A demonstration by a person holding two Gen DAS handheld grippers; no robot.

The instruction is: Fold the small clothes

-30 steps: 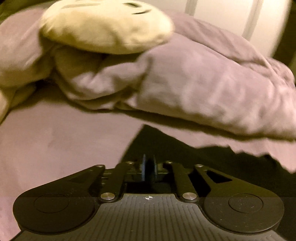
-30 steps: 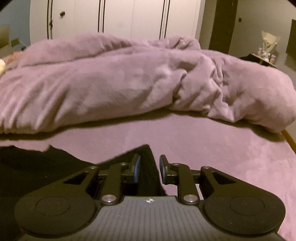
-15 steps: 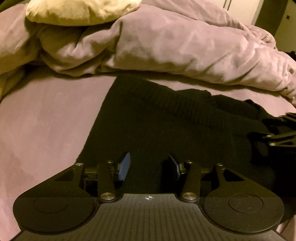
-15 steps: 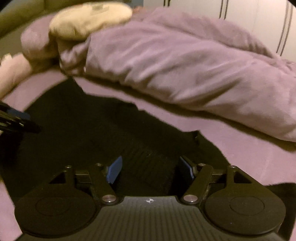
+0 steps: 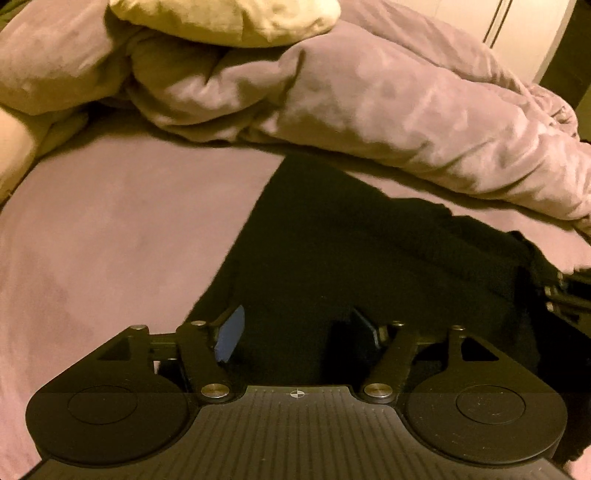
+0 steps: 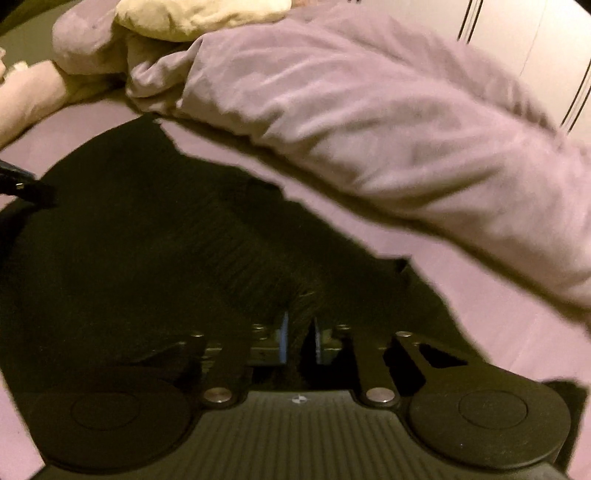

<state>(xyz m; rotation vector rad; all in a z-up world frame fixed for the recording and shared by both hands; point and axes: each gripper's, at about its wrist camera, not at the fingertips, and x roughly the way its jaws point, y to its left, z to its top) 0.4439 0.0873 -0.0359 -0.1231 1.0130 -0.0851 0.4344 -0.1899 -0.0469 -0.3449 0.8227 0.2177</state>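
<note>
A black knitted garment (image 5: 369, 258) lies spread on the purple bedsheet (image 5: 110, 240). My left gripper (image 5: 297, 328) hovers over its near edge. Its jaws are opening, and the fabric lies between the blue pads (image 5: 231, 332) without being pinched. In the right wrist view the same garment (image 6: 147, 240) fills the middle, and my right gripper (image 6: 300, 332) is shut on a bunched fold of it. The right gripper (image 5: 569, 291) also shows at the right edge of the left wrist view. The left gripper (image 6: 22, 184) peeks in at the left edge of the right wrist view.
A crumpled purple duvet (image 5: 406, 99) is heaped along the far side, close to the garment's back edge. A cream pillow (image 5: 229, 18) rests on top of it. White wardrobe doors (image 6: 517, 37) stand behind the bed. Bare sheet stretches to the left of the garment.
The left jaws went from shut to wide apart above the garment's near edge. The right gripper swung left over the garment, spread its jaws, then closed on a fold of the fabric.
</note>
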